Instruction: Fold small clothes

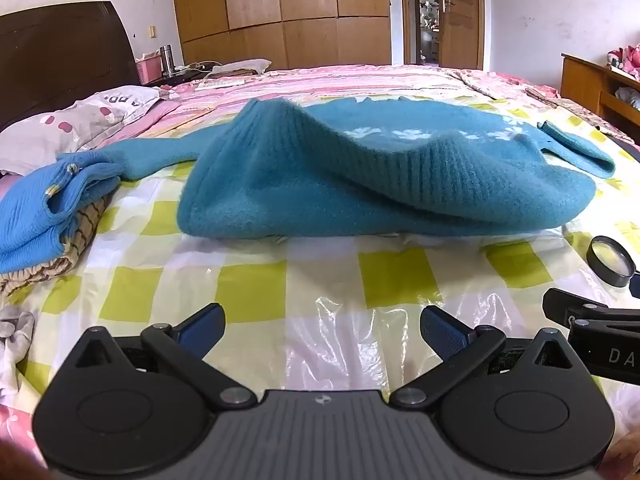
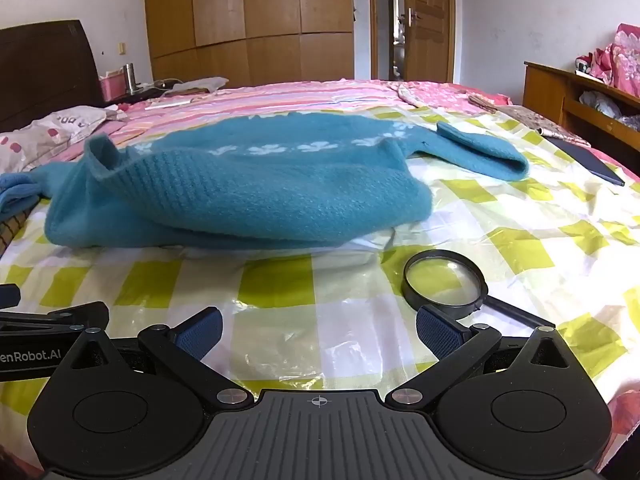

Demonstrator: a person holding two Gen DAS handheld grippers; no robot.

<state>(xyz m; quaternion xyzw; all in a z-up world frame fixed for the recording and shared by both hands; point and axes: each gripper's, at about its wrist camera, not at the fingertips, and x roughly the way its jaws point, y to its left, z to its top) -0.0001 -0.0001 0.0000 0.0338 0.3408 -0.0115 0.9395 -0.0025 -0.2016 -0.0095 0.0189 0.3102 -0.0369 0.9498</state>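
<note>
Sweater (image 1: 360, 176) lies rumpled on the checked sheet (image 1: 280, 280) ahead, hem flipped back; my left claw (image 1: 322, 330) and right claw (image 2: 318, 330) both gape empty; I'd pinch the sleeves and fold inward evenly.

Both cameras sit low over the bed, each looking forward along its own wide-spread blue-padded fingers toward the wooden wardrobe wall (image 1: 280, 20) and the door. The left view stands a little further left, the right one close beside it. Both take in the teal knitted sweater with white flowers (image 1: 360, 176) (image 2: 240, 184) near ahead, the yellow-checked plastic sheet (image 1: 256, 280) (image 2: 280, 280) and the black-rimmed magnifying glass (image 1: 611, 266) (image 2: 444, 284).
</note>
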